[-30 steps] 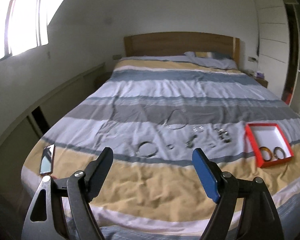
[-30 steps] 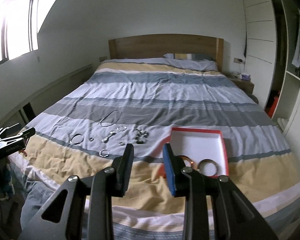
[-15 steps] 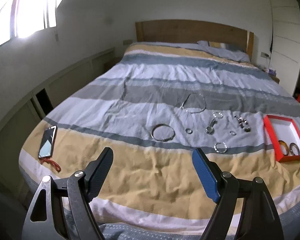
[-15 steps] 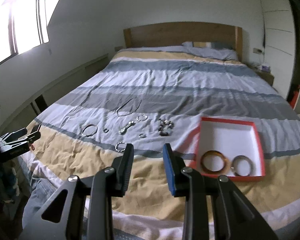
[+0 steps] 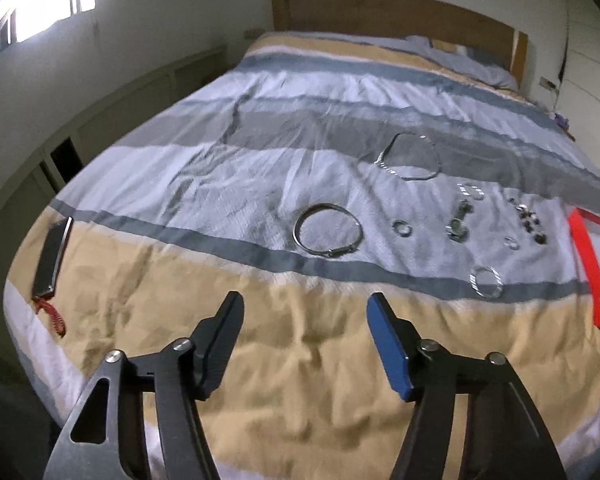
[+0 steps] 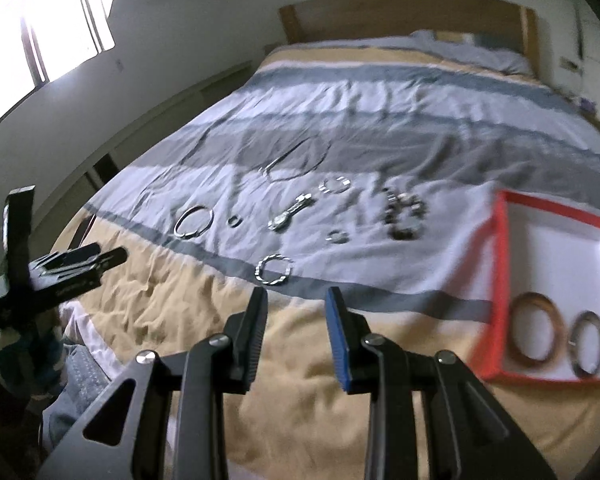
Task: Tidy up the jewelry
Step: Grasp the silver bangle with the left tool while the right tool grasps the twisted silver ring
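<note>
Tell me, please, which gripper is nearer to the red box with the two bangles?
Right. The right gripper hovers just beside the red box, open and empty. The left gripper is farther off, facing the large silver bangle; its jaws have just been closing on nothing.

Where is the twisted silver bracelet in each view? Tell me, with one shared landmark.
Left wrist: twisted bracelet at right, on the grey stripe, left of the red box.
Right wrist: twisted bracelet at centre, just beyond the fingertips.
Shared landmark: large plain bangle.
</note>
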### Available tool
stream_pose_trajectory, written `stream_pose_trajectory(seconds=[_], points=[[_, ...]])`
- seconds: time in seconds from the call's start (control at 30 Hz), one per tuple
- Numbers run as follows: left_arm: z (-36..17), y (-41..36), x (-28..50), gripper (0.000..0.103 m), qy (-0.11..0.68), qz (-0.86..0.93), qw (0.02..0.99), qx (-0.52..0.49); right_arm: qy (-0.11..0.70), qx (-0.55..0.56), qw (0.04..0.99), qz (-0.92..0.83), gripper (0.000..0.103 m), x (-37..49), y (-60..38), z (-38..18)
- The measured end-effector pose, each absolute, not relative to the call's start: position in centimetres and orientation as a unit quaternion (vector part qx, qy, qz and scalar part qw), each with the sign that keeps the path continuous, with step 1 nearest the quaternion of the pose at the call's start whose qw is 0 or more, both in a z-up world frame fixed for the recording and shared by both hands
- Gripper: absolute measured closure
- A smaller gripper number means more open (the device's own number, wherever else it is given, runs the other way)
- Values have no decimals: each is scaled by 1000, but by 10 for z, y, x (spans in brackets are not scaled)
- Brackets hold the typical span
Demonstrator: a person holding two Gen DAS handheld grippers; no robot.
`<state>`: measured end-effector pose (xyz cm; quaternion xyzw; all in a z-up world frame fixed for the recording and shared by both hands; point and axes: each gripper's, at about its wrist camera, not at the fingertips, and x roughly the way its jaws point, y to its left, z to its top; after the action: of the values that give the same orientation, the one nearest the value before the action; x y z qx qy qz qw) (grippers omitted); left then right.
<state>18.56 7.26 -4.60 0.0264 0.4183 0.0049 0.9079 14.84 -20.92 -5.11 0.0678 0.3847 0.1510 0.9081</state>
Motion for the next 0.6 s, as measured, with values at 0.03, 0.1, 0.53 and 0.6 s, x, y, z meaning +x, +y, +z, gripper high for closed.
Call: stream_pose_trajectory(seconds=[0.03, 0.1, 0.53, 0.6], points=[[-49, 74, 192, 42, 421, 7, 907, 25, 388, 67, 906, 156, 75, 154, -206, -54], [-54, 80, 210, 42, 424, 15, 905, 19, 397, 64, 900, 169, 75, 171, -197, -64], [-100, 101, 295, 48, 458, 43, 888, -13, 448, 31, 873, 187, 78, 229, -168, -118], [-108, 98, 301, 49, 465, 40, 884, -7, 452, 25, 872, 188, 80, 233, -164, -123]])
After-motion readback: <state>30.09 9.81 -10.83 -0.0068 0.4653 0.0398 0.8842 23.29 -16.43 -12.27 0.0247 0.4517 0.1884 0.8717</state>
